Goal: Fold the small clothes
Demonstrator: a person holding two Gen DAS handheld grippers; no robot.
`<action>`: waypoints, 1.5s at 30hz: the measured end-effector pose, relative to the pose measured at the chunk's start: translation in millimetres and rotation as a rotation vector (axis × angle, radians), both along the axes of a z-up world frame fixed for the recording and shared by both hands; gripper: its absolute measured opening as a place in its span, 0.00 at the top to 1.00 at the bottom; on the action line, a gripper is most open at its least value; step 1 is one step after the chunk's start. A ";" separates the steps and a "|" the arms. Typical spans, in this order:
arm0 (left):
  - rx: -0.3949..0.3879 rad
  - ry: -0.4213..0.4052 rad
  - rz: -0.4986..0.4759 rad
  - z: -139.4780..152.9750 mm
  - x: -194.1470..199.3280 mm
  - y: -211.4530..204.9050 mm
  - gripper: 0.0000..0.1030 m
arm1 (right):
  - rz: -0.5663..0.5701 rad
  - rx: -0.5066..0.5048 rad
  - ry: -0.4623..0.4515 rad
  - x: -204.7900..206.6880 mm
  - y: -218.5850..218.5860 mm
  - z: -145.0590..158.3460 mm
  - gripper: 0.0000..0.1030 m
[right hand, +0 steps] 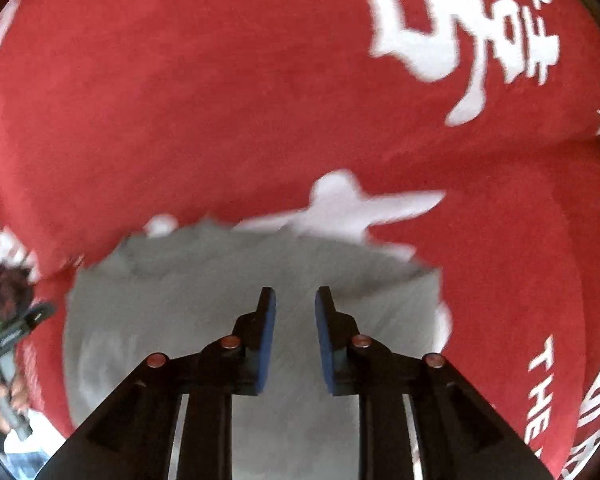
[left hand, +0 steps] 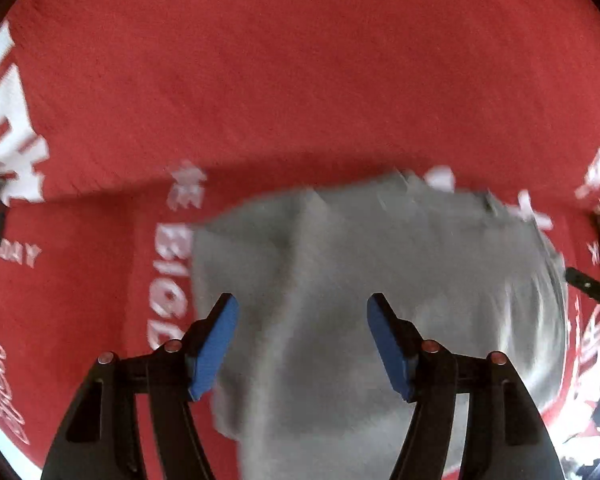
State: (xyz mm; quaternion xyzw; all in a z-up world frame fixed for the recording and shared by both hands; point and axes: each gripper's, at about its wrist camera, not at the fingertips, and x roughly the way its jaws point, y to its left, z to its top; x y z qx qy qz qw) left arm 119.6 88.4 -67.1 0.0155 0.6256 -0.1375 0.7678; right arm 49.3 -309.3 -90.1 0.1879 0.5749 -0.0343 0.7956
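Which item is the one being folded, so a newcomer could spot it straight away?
Start from the red cloth with white lettering that fills both wrist views. On it, right under both claws, lies the grey garment, soft and wrinkled. It is the only plain grey, unprinted piece against all that red.

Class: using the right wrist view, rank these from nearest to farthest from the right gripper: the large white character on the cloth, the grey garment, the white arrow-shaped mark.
1. Grey garment, directly under the right gripper.
2. White arrow-shaped mark, just beyond the garment's far edge.
3. Large white character, upper right on the red cloth.
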 end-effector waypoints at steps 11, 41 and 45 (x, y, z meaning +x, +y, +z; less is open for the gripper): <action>0.102 0.078 0.087 -25.4 -46.2 42.1 0.34 | -0.026 -0.075 0.096 -49.3 2.7 -27.0 0.76; 0.044 0.168 0.149 -2.2 -125.4 75.9 0.40 | -0.430 0.221 0.235 -201.1 -15.1 -33.2 0.86; 0.048 0.144 0.118 9.0 -127.6 72.7 0.39 | -0.370 0.176 0.232 -204.4 -1.0 -14.5 0.83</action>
